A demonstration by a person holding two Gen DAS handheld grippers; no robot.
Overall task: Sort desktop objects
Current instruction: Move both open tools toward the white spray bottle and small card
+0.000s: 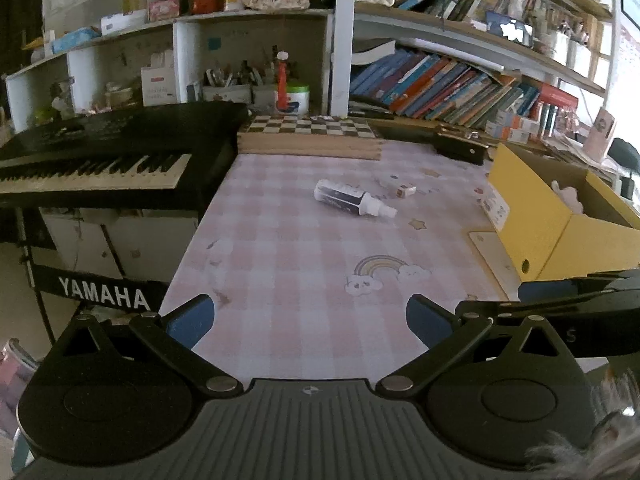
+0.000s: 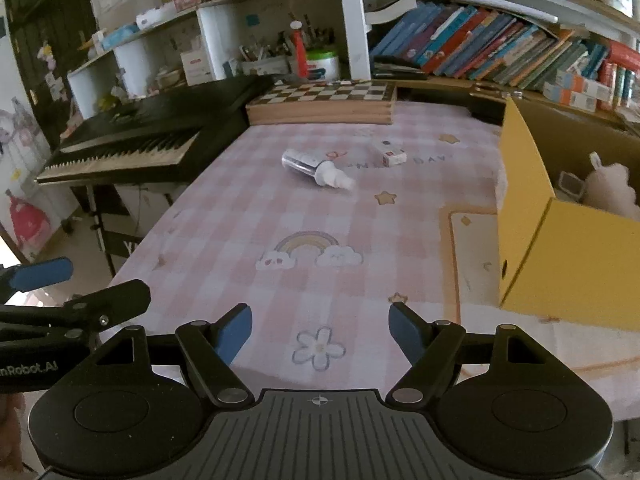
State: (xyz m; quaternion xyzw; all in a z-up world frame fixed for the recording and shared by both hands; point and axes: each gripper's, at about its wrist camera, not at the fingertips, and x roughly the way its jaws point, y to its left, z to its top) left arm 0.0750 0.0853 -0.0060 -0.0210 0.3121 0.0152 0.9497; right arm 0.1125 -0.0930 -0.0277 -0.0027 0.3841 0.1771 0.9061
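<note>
A table [image 1: 280, 240] under a pink checked cloth fills the middle of both views, flanked by a keyboard [image 1: 112, 152] at the left, a chessboard [image 1: 312, 136] at the far end and a yellow box [image 1: 560, 220] at the right edge. A spray bottle [image 1: 352, 198] is seen lying on its side at centre, with a small carton [image 1: 405, 191] just beside it to the right. At the bottom of each frame the left gripper [image 1: 310, 322] and right gripper [image 2: 320, 330] are held with jaws spread and nothing between them.
</note>
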